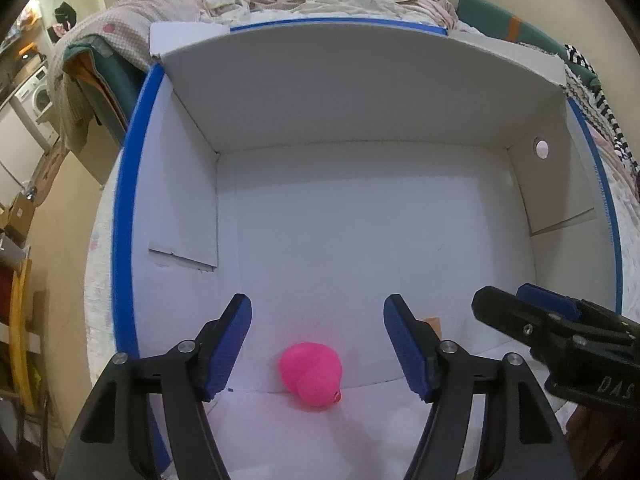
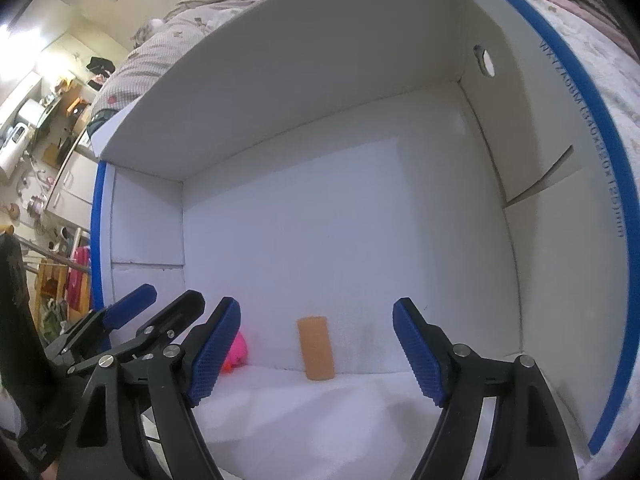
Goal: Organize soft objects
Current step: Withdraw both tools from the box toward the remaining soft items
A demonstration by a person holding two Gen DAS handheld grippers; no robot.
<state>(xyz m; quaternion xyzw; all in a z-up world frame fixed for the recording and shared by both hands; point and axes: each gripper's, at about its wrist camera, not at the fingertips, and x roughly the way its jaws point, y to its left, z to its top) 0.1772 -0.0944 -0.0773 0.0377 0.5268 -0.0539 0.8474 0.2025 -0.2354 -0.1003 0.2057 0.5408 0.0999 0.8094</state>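
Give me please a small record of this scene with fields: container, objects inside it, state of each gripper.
container: white box with blue rim, open at the top
object 1: pink soft toy, lying on the box floor near the front
object 2: tan cylinder, lying on the box floor, apart from the toy
left gripper: open, above the toy, not touching it
right gripper: open, above the cylinder, holding nothing

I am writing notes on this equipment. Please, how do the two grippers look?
Both look the same. The left gripper and the right gripper each have black plastic arms with silver round screws, and two flat blue fingers with a fine ribbed surface. White letters "DAS" are visible on the black body of the right gripper in the left wrist view.
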